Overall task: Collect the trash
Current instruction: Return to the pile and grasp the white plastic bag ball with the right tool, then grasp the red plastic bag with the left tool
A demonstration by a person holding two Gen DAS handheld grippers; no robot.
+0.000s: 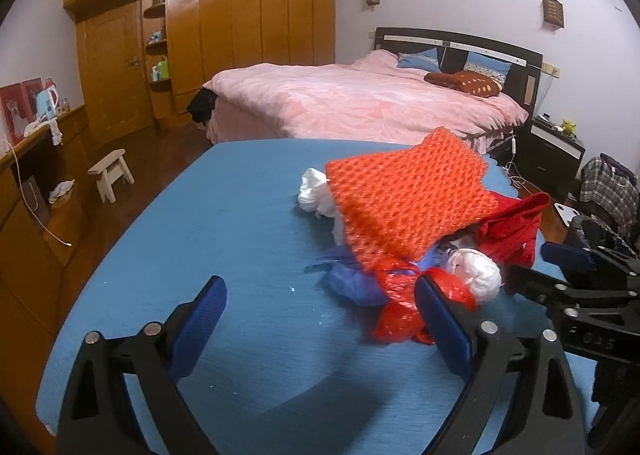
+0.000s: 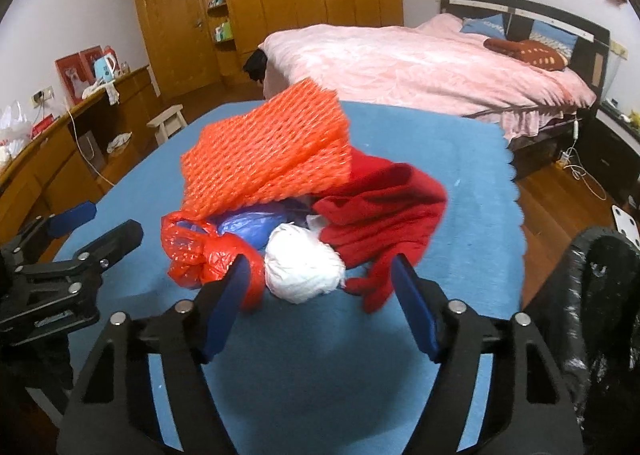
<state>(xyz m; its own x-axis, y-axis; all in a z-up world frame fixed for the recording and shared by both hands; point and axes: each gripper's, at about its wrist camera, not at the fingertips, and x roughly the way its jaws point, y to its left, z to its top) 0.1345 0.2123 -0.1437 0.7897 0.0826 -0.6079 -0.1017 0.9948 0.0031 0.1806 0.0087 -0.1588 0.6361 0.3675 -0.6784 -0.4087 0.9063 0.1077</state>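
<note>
A heap of trash lies on the blue table [image 1: 180,255] [image 2: 460,159]: an orange foam net [image 1: 404,199] [image 2: 264,151] on top, a red cloth [image 1: 512,231] [image 2: 384,211], a white wad [image 1: 476,271] [image 2: 300,271], a blue bag [image 1: 352,279] [image 2: 248,227] and a red plastic bag [image 1: 400,307] [image 2: 196,251]. My left gripper [image 1: 320,295] is open at the heap's near left edge, its right finger against the red bag. My right gripper [image 2: 320,275] is open, with the white wad between its fingers and a gap on the right side.
A black-lined bin [image 2: 600,295] stands at the table's right edge. Each gripper shows in the other's view, the right gripper [image 1: 560,267] and the left gripper [image 2: 92,227]. Behind are a pink bed [image 1: 360,103], a wooden wardrobe [image 1: 240,15], a small stool [image 1: 112,175] and a sideboard [image 1: 40,175].
</note>
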